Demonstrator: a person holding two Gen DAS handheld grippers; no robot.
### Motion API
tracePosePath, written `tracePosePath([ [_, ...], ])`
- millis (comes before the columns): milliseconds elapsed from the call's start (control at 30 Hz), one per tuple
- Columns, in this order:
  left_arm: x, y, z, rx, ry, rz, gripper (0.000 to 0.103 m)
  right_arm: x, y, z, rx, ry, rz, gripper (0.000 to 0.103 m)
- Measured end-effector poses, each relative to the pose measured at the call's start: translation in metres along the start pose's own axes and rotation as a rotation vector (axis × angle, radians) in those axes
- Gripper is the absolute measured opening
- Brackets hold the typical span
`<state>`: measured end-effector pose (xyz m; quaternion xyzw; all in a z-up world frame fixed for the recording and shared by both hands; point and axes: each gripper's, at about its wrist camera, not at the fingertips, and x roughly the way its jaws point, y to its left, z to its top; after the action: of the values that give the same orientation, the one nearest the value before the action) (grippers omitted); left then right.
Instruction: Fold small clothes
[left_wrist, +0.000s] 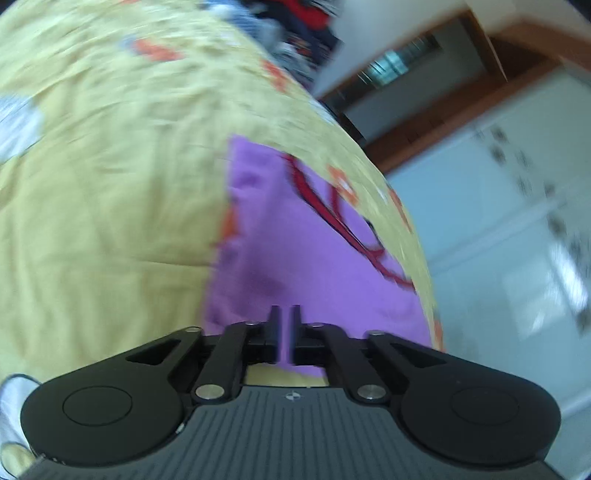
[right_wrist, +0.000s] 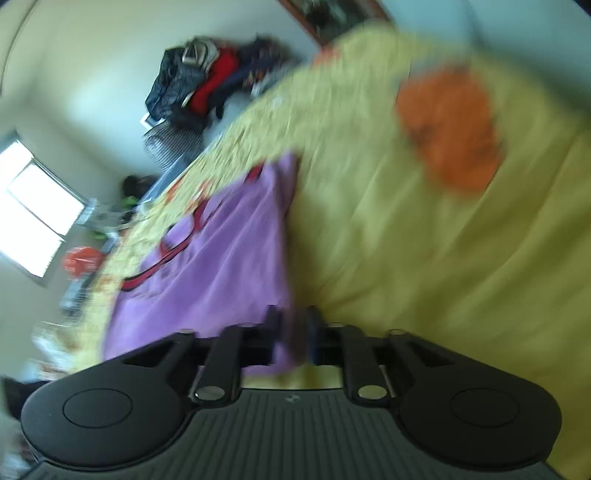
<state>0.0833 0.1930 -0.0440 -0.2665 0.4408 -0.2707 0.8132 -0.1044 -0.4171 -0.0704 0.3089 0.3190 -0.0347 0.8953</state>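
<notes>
Purple garment (left_wrist: 295, 251) with red trim lies spread on the yellow bedspread (left_wrist: 110, 203), directly ahead of both tongs. Left tongs (left_wrist: 285, 317) are narrowed to a slim gap with purple cloth showing between the tips. Right tongs (right_wrist: 292, 317) pinch the garment's near edge. Piled clothes (right_wrist: 207, 85) sit far beyond.

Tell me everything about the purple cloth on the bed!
The purple cloth is a small soft garment with dark red trim curving along one edge. It lies spread on the yellow bedspread, a bit wrinkled. The left gripper is pinched on its near edge; the right gripper also grips purple fabric. Both pictures are blurry, so finer details cannot be made out.
</notes>
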Motion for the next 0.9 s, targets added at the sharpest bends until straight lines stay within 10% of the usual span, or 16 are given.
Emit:
tracePosePath([
  [67,0.015,-0.031,-0.005,0.104,0.003,0.006,0.082,-0.008,0.027,0.005,-0.126,-0.039,0.010,0.036],
  [100,0.028,-0.045,-0.009,0.152,0.004,0.008,0.085,-0.003,0.044,0.003,-0.195,-0.021,0.022,0.035],
  [300,0.127,-0.087,-0.040,0.426,0.105,0.222,0.057,0.065,0.121,-0.039,-0.528,0.121,-0.102,0.033],
  [600,0.096,-0.063,-0.038,0.673,0.142,0.432,0.041,0.038,0.123,-0.051,-0.764,0.307,-0.140,0.033],
  [900,0.111,-0.102,-0.002,0.534,0.051,0.254,0.061,0.102,0.149,0.009,-0.540,0.074,-0.090,0.058],
])
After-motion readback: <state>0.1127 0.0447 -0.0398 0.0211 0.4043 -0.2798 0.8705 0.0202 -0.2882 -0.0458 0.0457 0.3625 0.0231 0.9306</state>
